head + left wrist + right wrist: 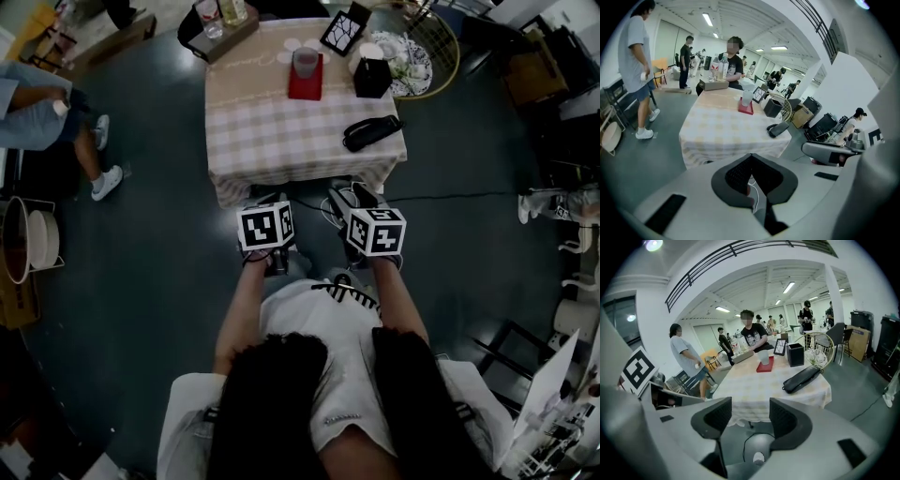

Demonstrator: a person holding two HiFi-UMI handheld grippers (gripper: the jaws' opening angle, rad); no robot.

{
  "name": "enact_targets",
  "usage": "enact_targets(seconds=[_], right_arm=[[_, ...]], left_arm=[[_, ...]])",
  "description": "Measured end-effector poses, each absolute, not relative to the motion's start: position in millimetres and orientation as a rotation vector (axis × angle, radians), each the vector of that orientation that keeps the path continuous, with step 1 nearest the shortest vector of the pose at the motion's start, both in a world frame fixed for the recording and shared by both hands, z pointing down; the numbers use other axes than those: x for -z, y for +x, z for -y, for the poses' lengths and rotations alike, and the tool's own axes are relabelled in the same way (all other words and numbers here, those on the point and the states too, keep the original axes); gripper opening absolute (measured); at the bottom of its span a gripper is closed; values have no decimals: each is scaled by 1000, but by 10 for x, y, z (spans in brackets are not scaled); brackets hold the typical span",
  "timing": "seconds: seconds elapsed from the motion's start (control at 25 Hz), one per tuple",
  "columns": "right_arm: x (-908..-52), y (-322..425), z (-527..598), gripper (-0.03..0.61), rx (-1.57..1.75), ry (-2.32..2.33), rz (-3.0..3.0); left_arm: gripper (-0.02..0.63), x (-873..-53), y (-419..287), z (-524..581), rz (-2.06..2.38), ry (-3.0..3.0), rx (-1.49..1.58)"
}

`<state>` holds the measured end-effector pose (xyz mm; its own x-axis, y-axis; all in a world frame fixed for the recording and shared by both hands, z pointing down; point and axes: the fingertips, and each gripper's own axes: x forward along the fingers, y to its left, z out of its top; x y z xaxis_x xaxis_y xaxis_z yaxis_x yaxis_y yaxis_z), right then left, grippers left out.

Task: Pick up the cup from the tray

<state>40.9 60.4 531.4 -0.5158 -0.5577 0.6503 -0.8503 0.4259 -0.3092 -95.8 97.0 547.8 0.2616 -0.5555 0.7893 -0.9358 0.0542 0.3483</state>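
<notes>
Holding left tongs clenched on nothing and right tongs released, empty, short of checked-cloth tabletop, with translucent plastic cup upright on flat red tray well ahead of both.

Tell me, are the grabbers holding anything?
Nothing is held. The left gripper is shut and empty; the right gripper is open and empty. The cup stands on its tray.
</notes>
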Motion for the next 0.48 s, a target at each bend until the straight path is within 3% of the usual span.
enact_targets(seconds=[0.48], right_arm=[[-5356, 206, -319, 236, -859, 1221, 2188]], left_arm=[[5, -5338, -1173, -464, 1367, 1725, -494]])
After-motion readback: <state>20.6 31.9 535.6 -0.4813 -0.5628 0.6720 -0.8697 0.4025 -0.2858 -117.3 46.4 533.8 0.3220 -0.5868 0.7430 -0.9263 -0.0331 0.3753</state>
